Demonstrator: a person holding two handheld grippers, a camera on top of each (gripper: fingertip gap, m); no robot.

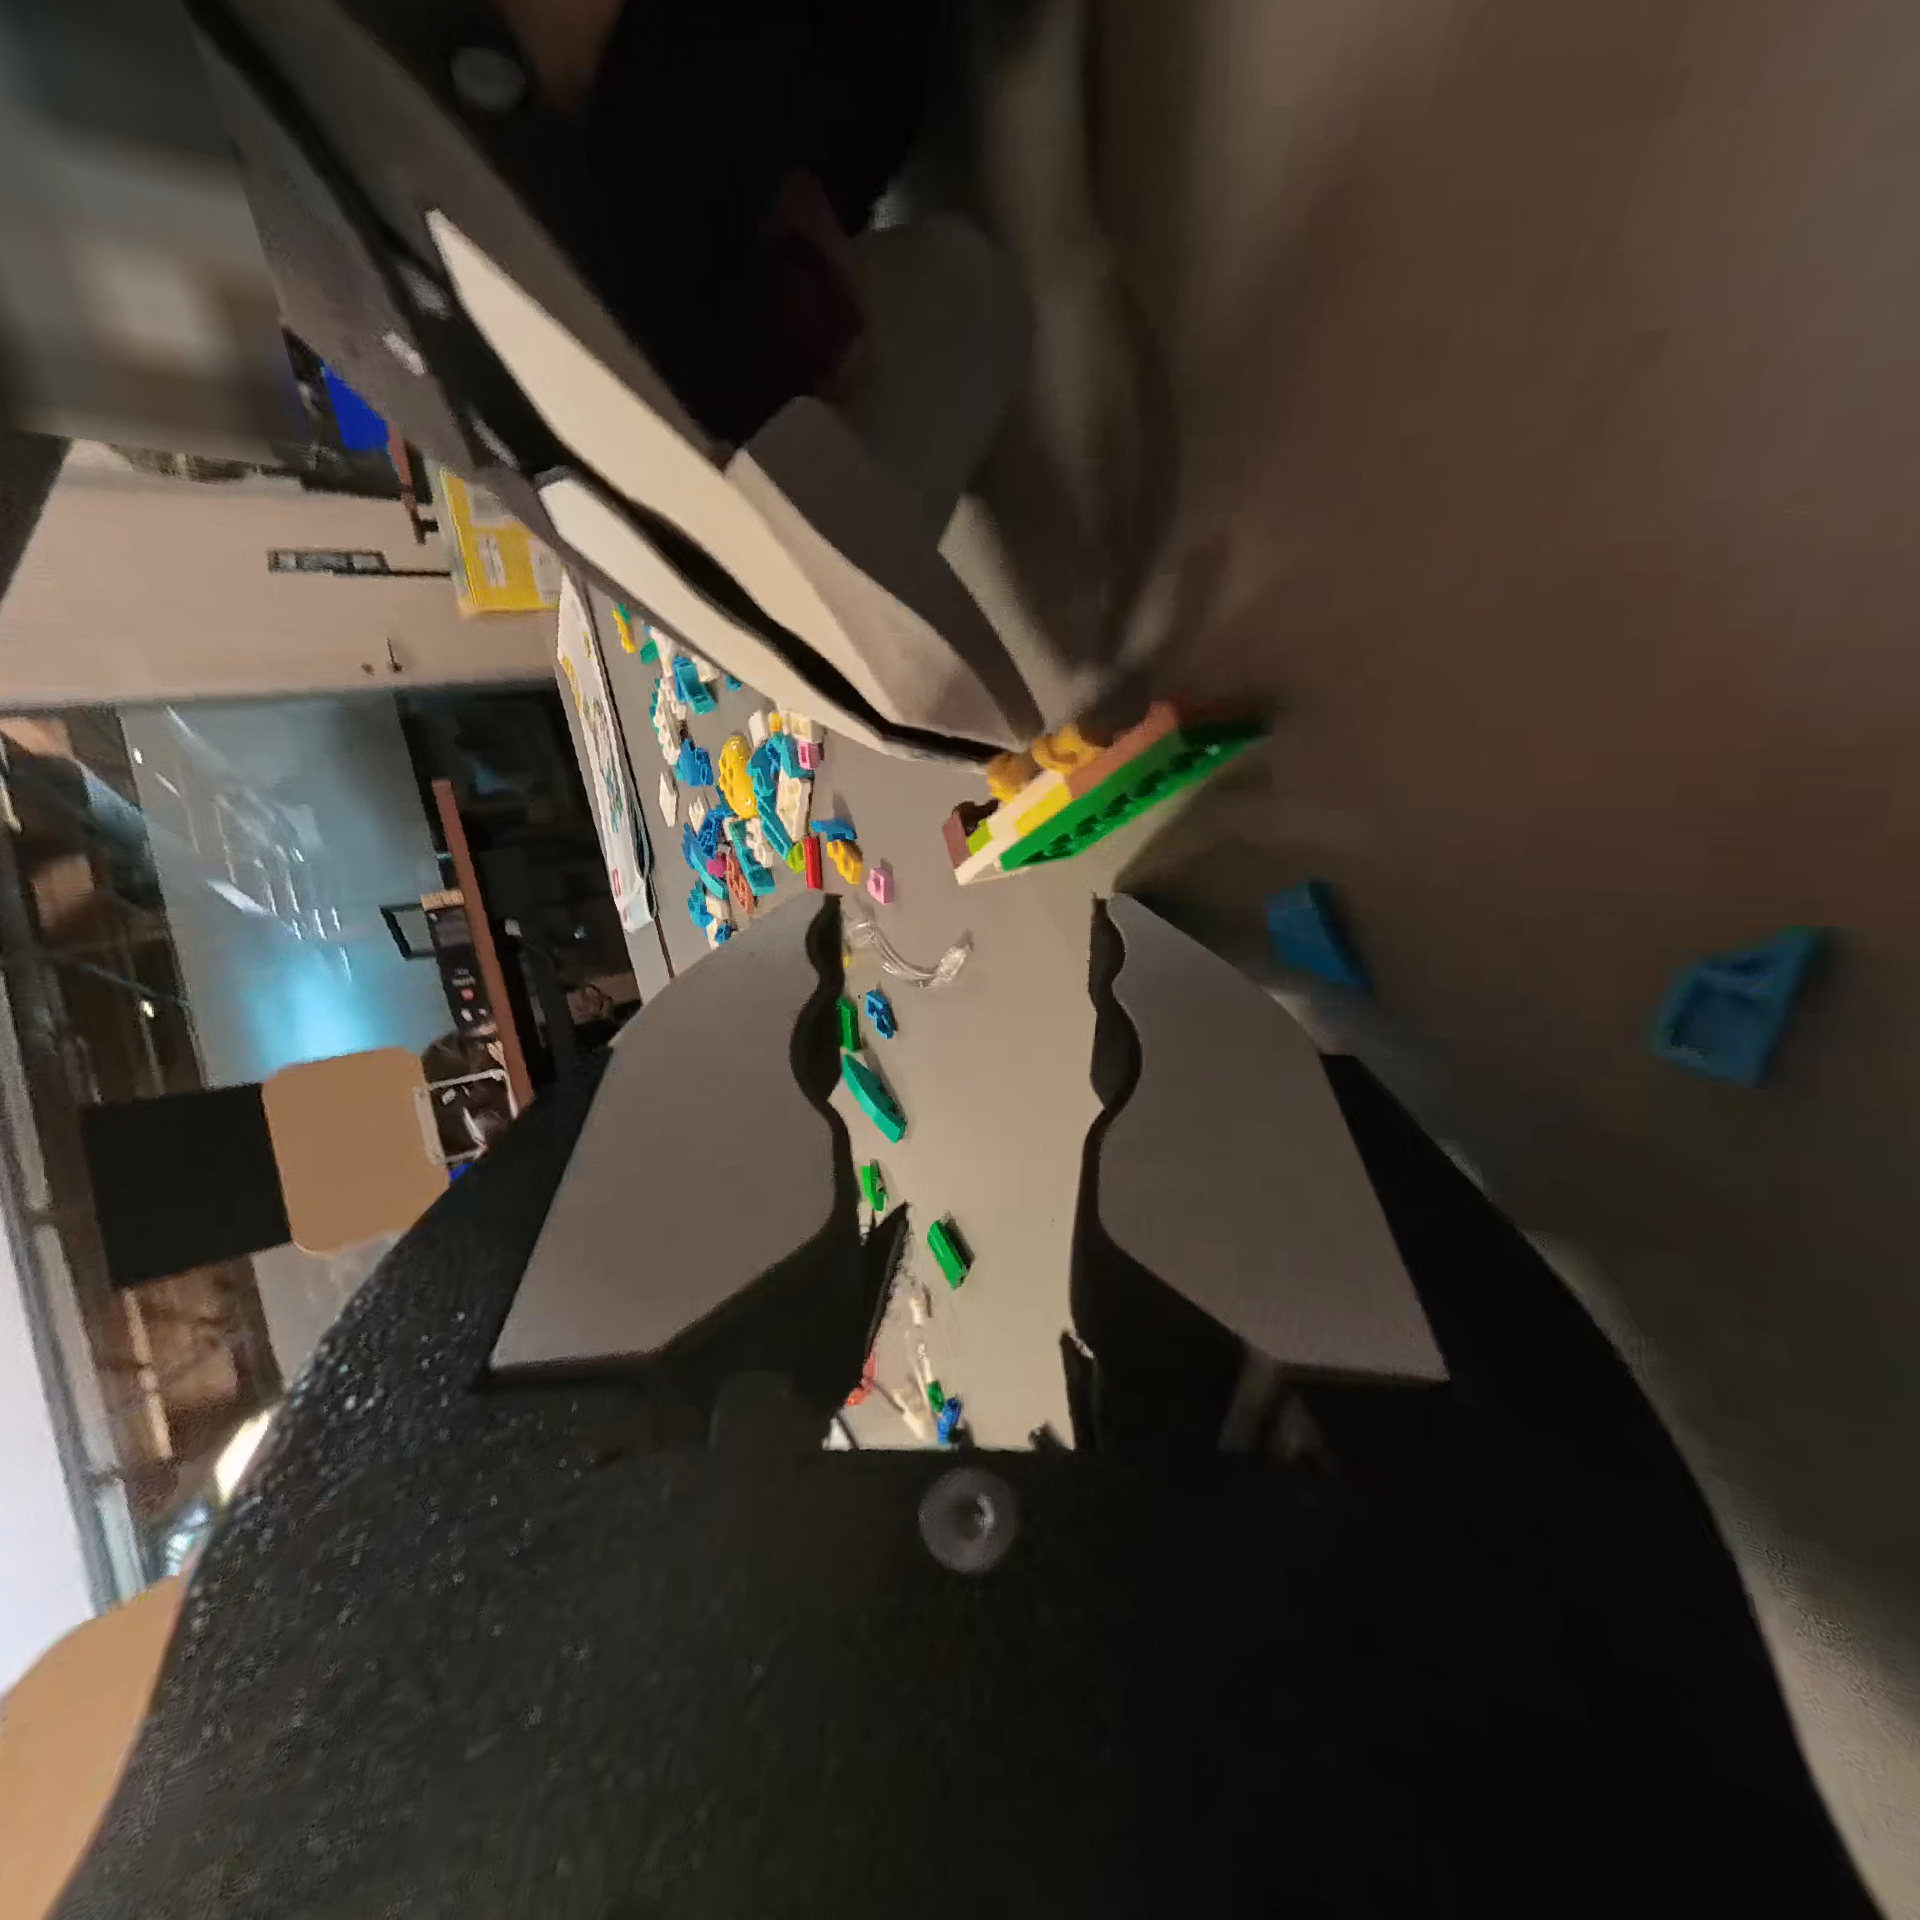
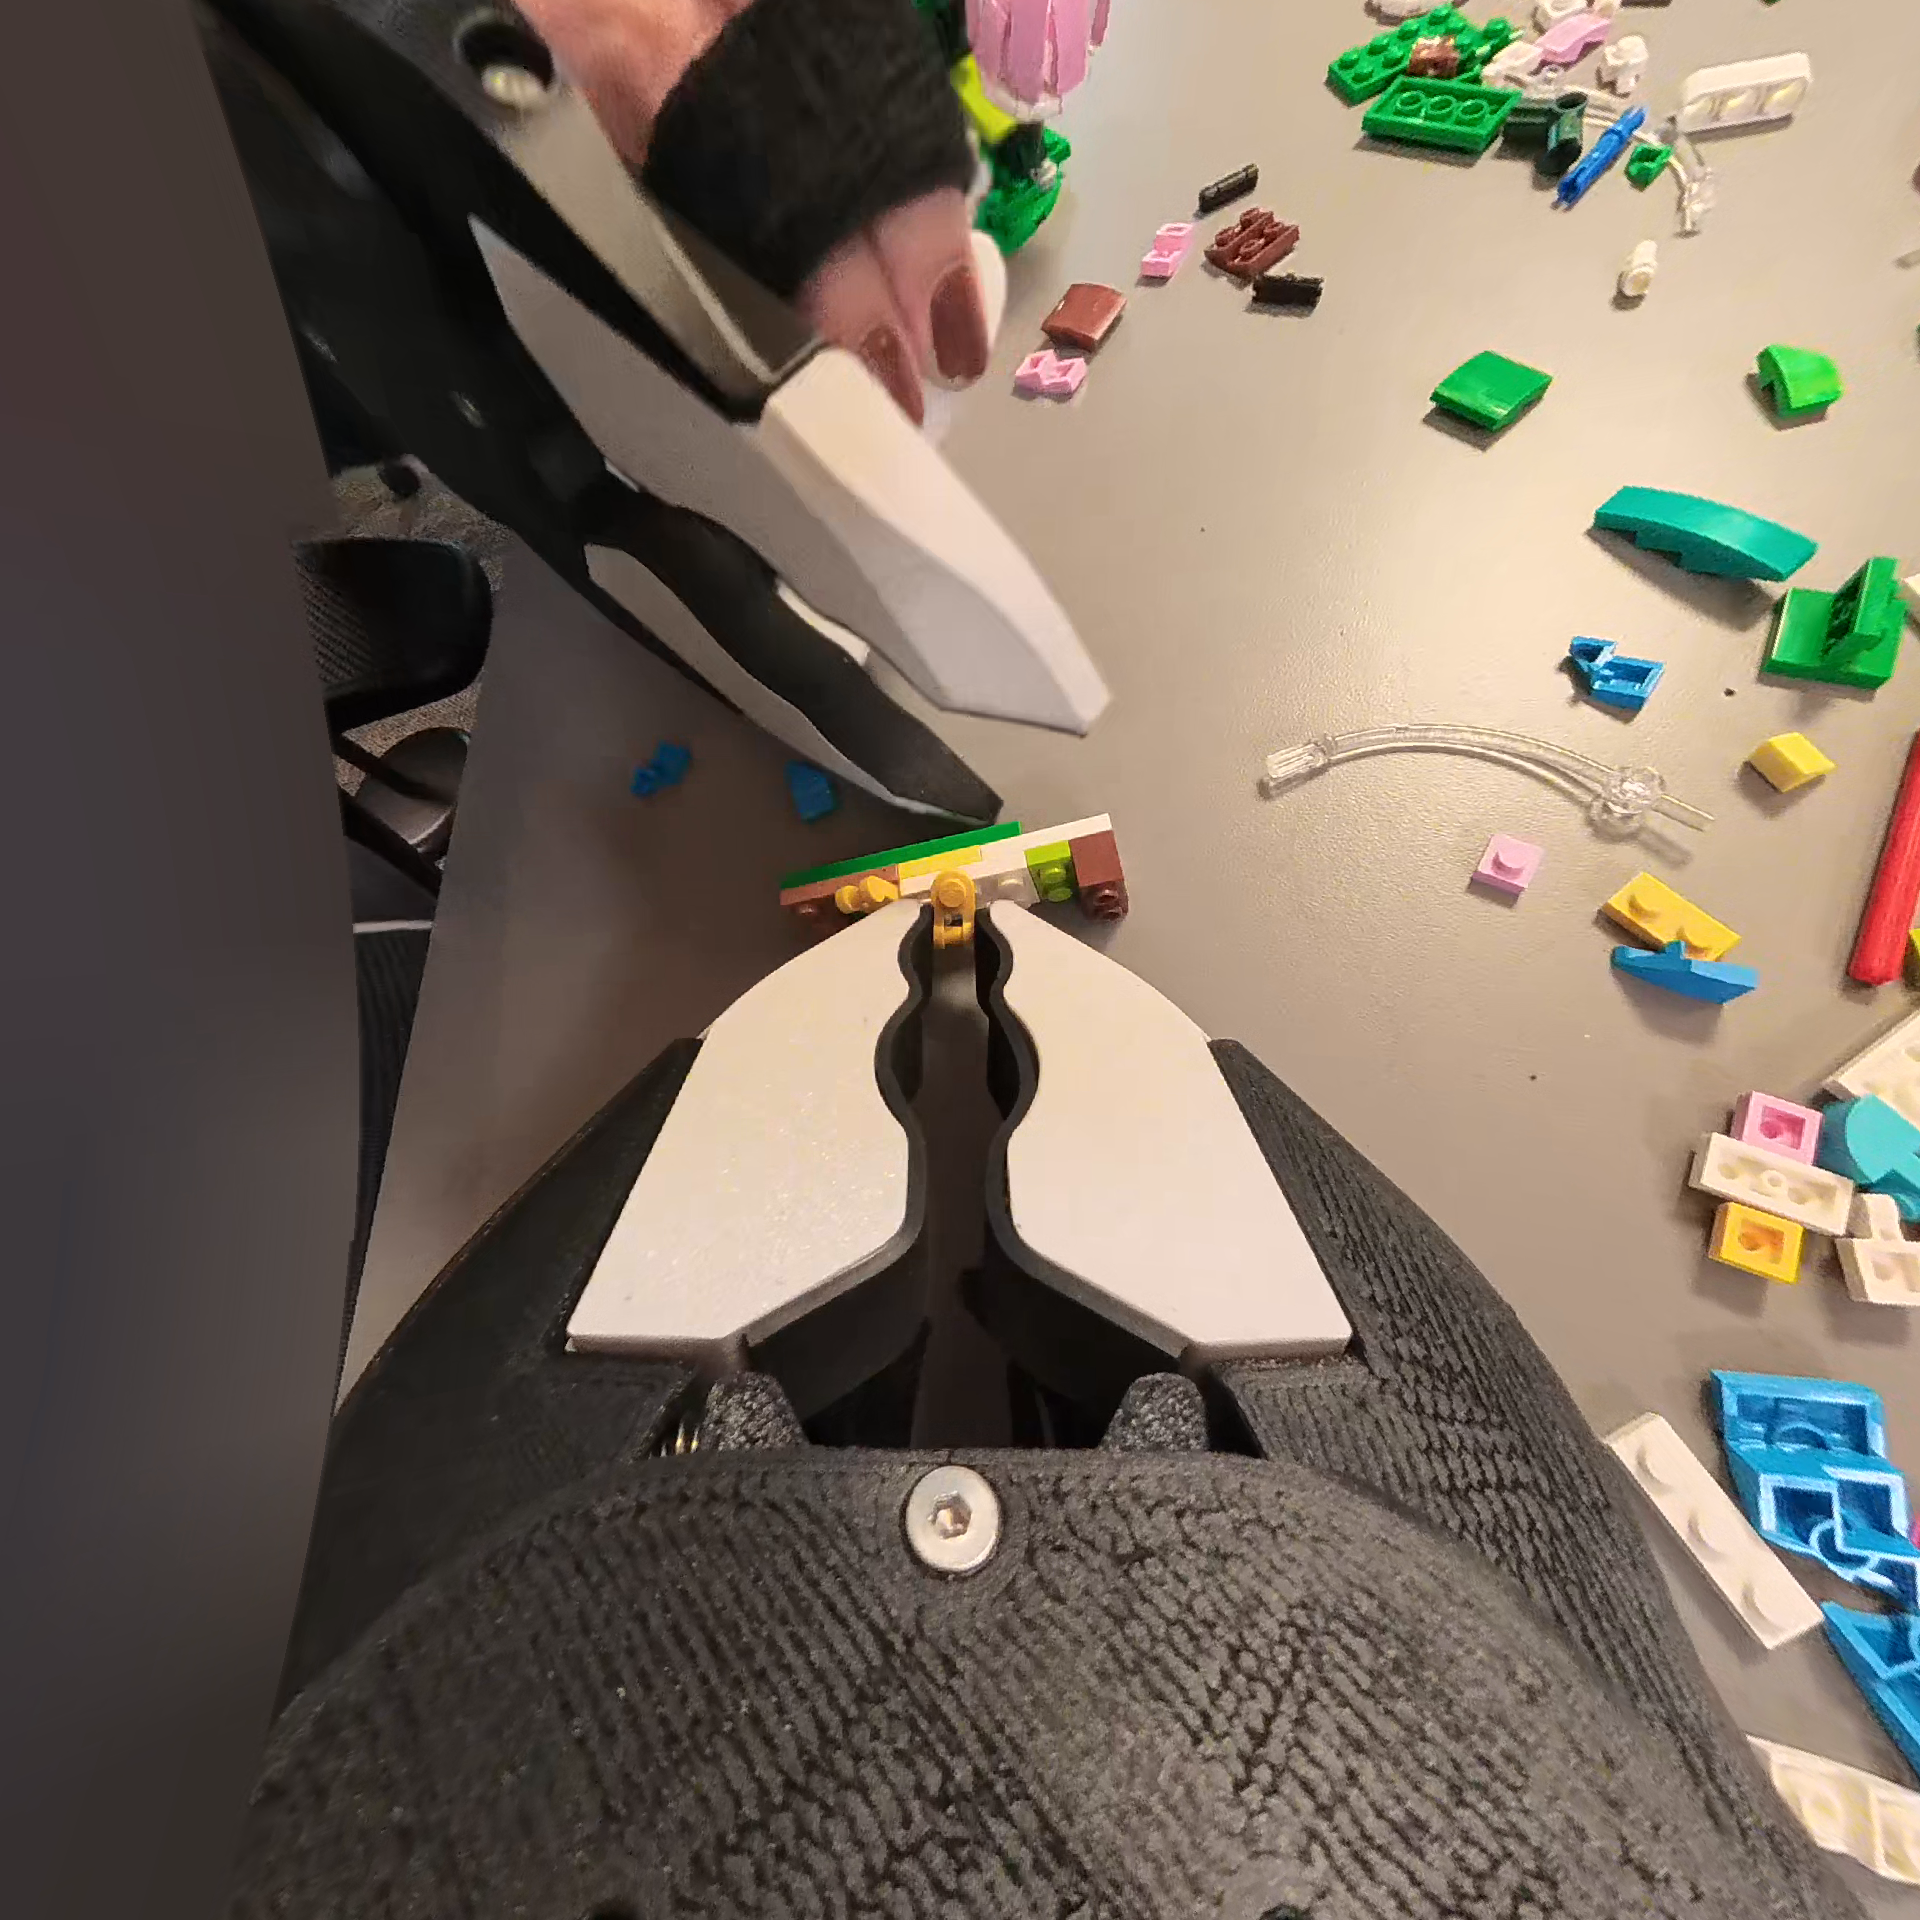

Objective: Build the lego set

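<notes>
A small build (image 2: 1049, 857) of a green plate with white, yellow, lime and brown layers stands on its edge on the grey table (image 2: 1299, 582). My right gripper (image 2: 951, 914) is shut on a small yellow piece (image 2: 950, 906) at the build's studded face. My left gripper (image 2: 1029, 764), held by a hand, is open; its lower fingertip is right behind the green plate. In the left wrist view, my left gripper (image 1: 966, 914) is open and empty, just short of the build (image 1: 1132, 795), and the right gripper (image 1: 1039, 732) comes in from above onto the yellow piece (image 1: 1055, 750).
Loose bricks cover the table to the right: a clear curved piece (image 2: 1455, 758), a teal curved piece (image 2: 1704, 535), green pieces (image 2: 1439, 104), blue pieces (image 2: 1797, 1475). A pink flower model (image 2: 1029, 52) stands at the back. The table edge (image 2: 457, 935) and a chair (image 2: 395, 644) are at left.
</notes>
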